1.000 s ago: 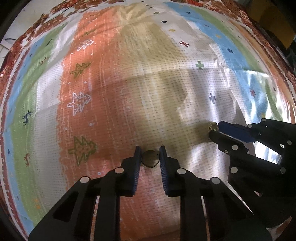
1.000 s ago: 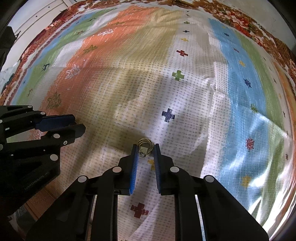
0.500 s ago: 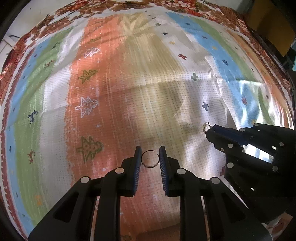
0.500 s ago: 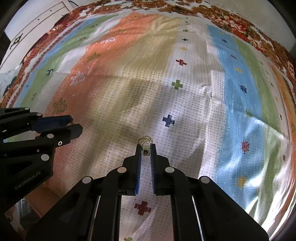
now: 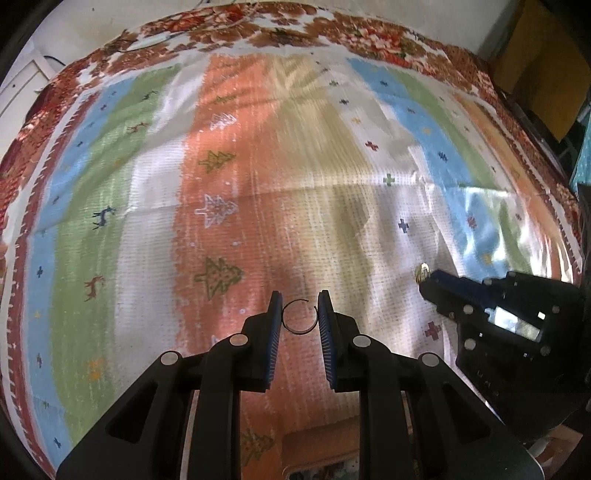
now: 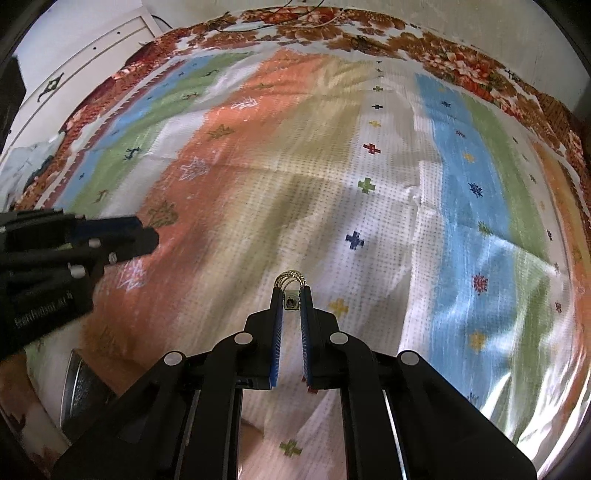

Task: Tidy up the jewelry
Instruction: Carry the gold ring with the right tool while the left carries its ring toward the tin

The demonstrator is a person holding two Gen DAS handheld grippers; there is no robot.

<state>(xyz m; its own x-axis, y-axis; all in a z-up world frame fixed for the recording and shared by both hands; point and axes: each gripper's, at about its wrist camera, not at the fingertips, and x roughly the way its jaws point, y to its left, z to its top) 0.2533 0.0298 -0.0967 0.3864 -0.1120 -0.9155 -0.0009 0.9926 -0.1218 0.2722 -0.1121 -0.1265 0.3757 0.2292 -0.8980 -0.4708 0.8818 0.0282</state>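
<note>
A thin dark wire hoop (image 5: 295, 331), an open C shape, is pinched between the blue pads of my left gripper (image 5: 299, 306), which is shut on it above the orange stripe of the cloth. My right gripper (image 6: 291, 291) is shut on a small gold ring cluster (image 6: 291, 277) with a pale square piece between the pads, held clear of the white stripe. In the left wrist view the right gripper (image 5: 428, 280) comes in from the right with the gold ring cluster (image 5: 421, 272) at its tip. The left gripper (image 6: 147, 232) shows at the left edge of the right wrist view.
A striped cloth (image 5: 258, 155) with tree, deer and cross motifs covers a floral bedspread (image 5: 258, 33). A dark metallic object (image 6: 81, 391) lies at the lower left. A white cabinet (image 6: 92, 55) stands beyond the bed, and a yellow-brown panel (image 5: 535, 55) at the far right.
Both grippers have risen off the cloth with their pieces. The right jaws narrowed onto the gold rings. The view over the cloth has widened.
</note>
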